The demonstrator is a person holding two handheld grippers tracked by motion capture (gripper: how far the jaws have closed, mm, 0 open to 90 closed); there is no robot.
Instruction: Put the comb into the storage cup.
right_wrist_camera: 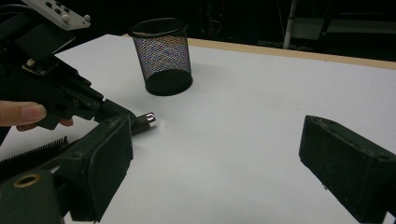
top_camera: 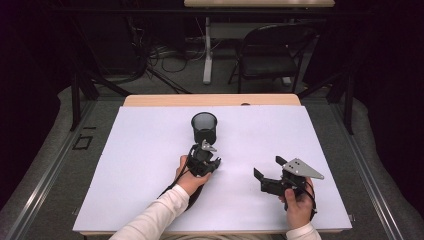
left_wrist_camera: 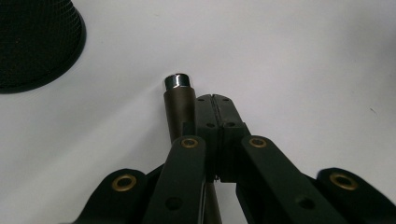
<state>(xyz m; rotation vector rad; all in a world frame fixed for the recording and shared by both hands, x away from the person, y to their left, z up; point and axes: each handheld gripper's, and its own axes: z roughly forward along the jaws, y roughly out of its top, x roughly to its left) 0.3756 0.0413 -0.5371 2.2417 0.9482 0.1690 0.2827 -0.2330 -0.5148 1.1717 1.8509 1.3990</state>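
While the high view sets out the whole table, each gripper view adds its own detail:
High view: the left gripper (top_camera: 209, 148) lies low on the white table top (top_camera: 150, 165), just in front of the mesh cup (top_camera: 204, 127); the right gripper (top_camera: 267, 173) sits well apart from both, nearer the person; the pen is too small to make out here.
Left gripper view: a dark pen with a silver tip (left_wrist_camera: 179, 100) lies on the table along the left side of the jaws, touching them and reaching a little past their tips; whether the pads actually pinch any part of it cannot be told.
Right gripper view: the same pen (right_wrist_camera: 145, 121) pokes out from the left gripper (right_wrist_camera: 105, 109), tip toward the cup (right_wrist_camera: 162, 56), which stands upright on the table (right_wrist_camera: 243, 116).
Surroundings: a folding chair (top_camera: 272, 50) and a table leg (top_camera: 207, 50) stand on the floor beyond the far edge, with cables (top_camera: 160, 55) beside them.
In the way: open table between pen tip and cup; the cup's base (left_wrist_camera: 37, 42) lies up and to the left of the tip.
Left gripper jaws: pressed together, pads meeting face to face.
Right gripper jaws: spread wide (right_wrist_camera: 210, 158), nothing between them, bare table beneath.
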